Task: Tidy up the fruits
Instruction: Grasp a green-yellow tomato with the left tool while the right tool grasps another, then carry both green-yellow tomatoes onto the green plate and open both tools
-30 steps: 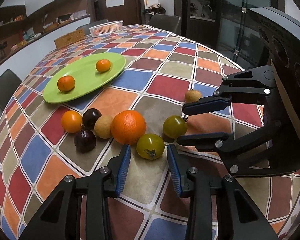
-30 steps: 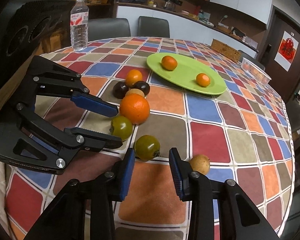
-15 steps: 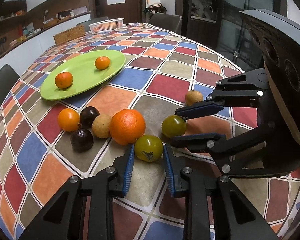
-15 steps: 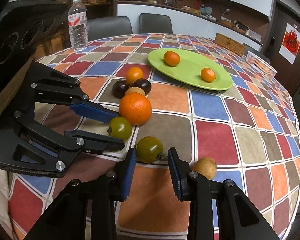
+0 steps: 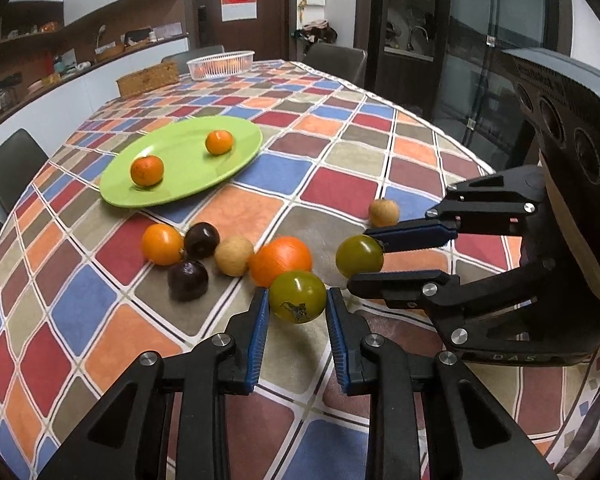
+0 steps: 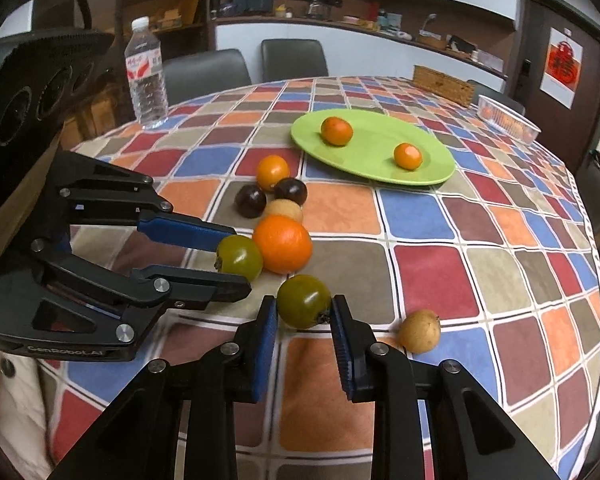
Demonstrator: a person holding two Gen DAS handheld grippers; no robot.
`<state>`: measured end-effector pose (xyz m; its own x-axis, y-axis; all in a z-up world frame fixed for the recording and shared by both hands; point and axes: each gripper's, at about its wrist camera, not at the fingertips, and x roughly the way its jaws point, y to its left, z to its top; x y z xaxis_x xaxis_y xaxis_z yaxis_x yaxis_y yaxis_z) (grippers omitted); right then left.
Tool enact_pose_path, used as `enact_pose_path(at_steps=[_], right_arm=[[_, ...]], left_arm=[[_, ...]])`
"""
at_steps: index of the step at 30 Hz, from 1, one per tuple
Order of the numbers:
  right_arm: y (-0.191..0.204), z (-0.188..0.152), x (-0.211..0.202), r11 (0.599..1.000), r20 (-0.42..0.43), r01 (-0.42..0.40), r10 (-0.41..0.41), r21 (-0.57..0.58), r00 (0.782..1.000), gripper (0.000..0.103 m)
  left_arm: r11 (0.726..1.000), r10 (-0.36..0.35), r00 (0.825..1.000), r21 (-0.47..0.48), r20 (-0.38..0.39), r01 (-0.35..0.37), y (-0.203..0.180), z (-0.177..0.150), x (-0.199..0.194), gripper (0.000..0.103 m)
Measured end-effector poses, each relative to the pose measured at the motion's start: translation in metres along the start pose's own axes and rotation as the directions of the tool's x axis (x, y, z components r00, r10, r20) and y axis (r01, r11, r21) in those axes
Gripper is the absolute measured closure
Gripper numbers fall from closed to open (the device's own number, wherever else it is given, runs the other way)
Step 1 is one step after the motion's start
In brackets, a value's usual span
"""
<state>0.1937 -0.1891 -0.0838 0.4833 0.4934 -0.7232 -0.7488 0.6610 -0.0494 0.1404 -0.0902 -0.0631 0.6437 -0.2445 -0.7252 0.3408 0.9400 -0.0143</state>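
My left gripper (image 5: pixel 297 304) is shut on a green tomato (image 5: pixel 297 297), lifted a little off the cloth. My right gripper (image 6: pixel 304 308) is shut on a second green tomato (image 6: pixel 303 301), which also shows in the left wrist view (image 5: pixel 359 256). A big orange (image 5: pixel 281 260), two dark plums (image 5: pixel 201 240), a small orange fruit (image 5: pixel 162 244) and a tan fruit (image 5: pixel 233 257) lie in a cluster. Another tan fruit (image 5: pixel 383 212) lies apart. A green plate (image 5: pixel 184 184) holds two small oranges (image 5: pixel 147 171).
A water bottle (image 6: pixel 146 80) stands at the table's far left edge in the right wrist view. A wicker box (image 5: pixel 148 78) and a white basket (image 5: pixel 220 65) sit at the far end. Chairs surround the round checkered table (image 5: pixel 340 184).
Both grippers closed on their green tomatoes. The left gripper has raised its tomato slightly; the views tilted upward.
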Motion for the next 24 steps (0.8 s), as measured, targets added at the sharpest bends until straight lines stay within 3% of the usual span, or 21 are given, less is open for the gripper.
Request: enact_pose_path(at_steps=[15,24], right_arm=[[0.012,0.024,-0.034,0.987,0.093,0.068,-0.082,0.147,0.992,0.075],[0.012,0.05,-0.049,0.973,0.156,0.108,-0.141,0.206,0.978,0.075]], left_arm=[[0.999,0.03,0.993,-0.041,0.112,-0.026,0.017,0.011,-0.045,0.075],[0.996,0.077,0.977,-0.064,0.198,-0.065,0.039,0.032,-0.068,0.075]])
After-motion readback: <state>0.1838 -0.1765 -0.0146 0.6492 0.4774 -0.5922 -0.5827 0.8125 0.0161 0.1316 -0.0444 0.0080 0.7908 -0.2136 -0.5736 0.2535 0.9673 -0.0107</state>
